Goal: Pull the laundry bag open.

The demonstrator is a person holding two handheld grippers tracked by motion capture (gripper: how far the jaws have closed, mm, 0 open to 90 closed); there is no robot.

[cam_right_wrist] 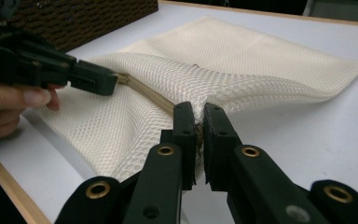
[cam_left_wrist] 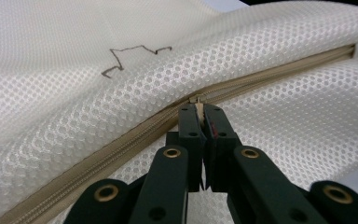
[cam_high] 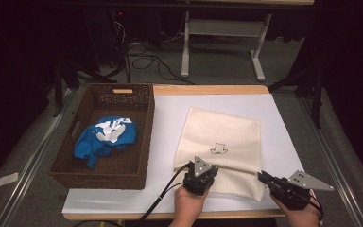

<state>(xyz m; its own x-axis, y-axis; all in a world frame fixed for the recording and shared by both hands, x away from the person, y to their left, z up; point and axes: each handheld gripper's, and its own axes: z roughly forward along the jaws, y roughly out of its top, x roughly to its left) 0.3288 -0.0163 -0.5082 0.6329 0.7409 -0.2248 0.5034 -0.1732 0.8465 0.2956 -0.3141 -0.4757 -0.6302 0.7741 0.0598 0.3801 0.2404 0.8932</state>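
**Zipper pull could slip from a thin pinch**

The cream mesh laundry bag (cam_high: 220,142) lies flat on the white surface (cam_high: 165,123), right of the wicker basket (cam_high: 105,137). The left claw (cam_left_wrist: 199,112) is clamped on the zipper pull (cam_left_wrist: 196,100); the right claw (cam_right_wrist: 199,122) is pinched shut on the bag's zipper-end corner. Pulling unevenly, I judge, may pop the pull free or bunch the mesh. The pull itself is mostly hidden between the jaws; the bag's contents can't be made out.

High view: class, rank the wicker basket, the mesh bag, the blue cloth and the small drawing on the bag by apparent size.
1. wicker basket
2. mesh bag, slightly smaller
3. blue cloth
4. drawing
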